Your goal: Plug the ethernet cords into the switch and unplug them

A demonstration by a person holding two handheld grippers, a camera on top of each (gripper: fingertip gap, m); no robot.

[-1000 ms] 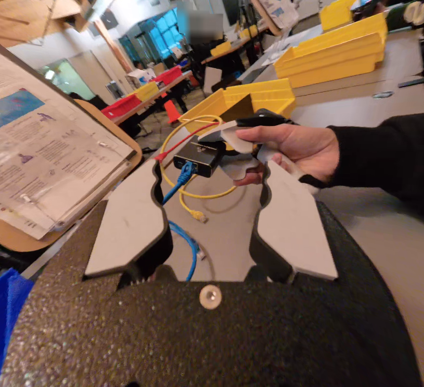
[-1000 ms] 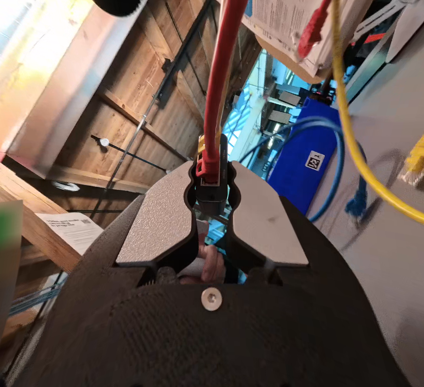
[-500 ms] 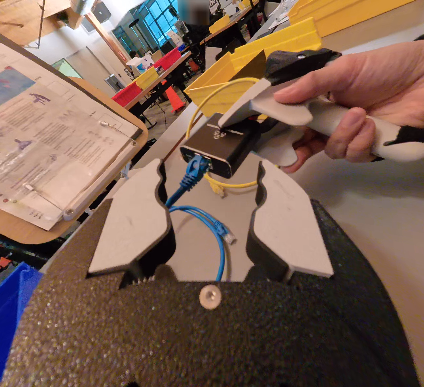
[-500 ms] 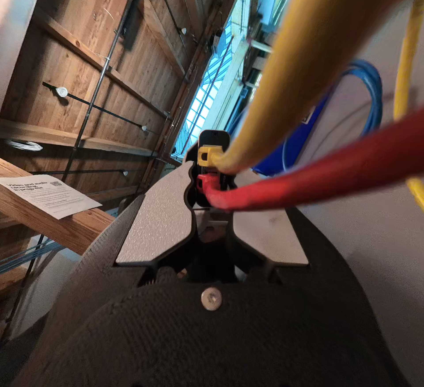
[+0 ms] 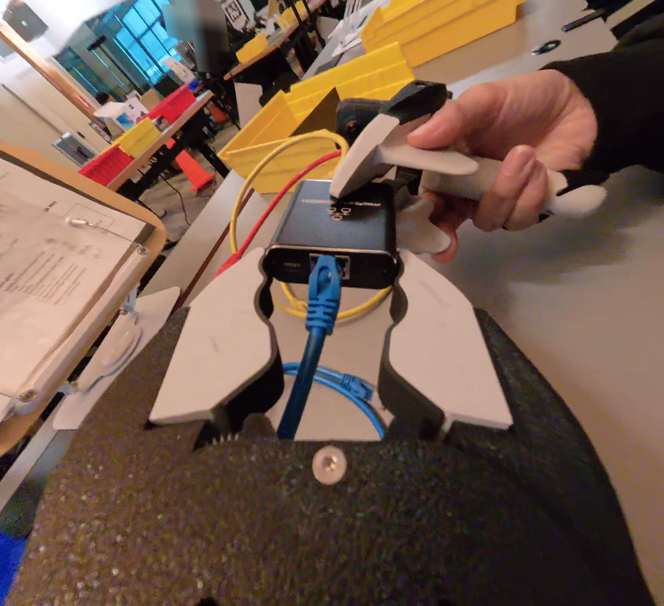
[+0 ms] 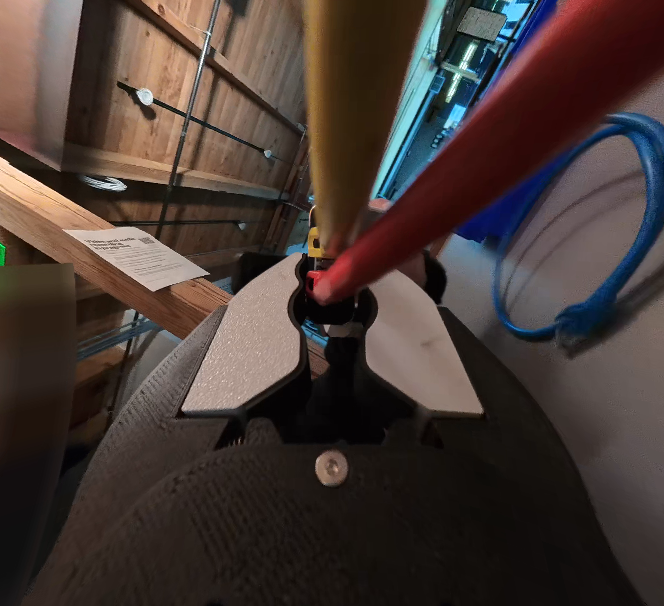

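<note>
The black switch (image 5: 334,225) is held above the grey table by my right gripper (image 5: 391,200), which a hand holds and which is shut on the switch's far end. A blue cord's plug (image 5: 323,287) sits in the near port. My left gripper (image 5: 328,276) is open, its fingertips either side of the switch's near end and the blue plug. The blue cord's free end (image 5: 354,382) lies on the table. In the right wrist view my right gripper (image 6: 332,294) clamps the switch (image 6: 330,314), with a yellow plug (image 6: 315,242) and a red plug (image 6: 316,283) in it.
A slanted board with papers (image 5: 54,265) stands close on the left. Yellow bins (image 5: 323,114) (image 5: 449,13) sit behind the switch. The yellow cord (image 5: 248,186) and red cord (image 5: 273,208) loop off its far side. The blue cord's loop (image 6: 611,229) lies on the table (image 5: 539,337).
My left gripper has moved forward, so the switch's near end and blue plug now lie between its fingertips. The right gripper has turned the switch level and square to the left one.
</note>
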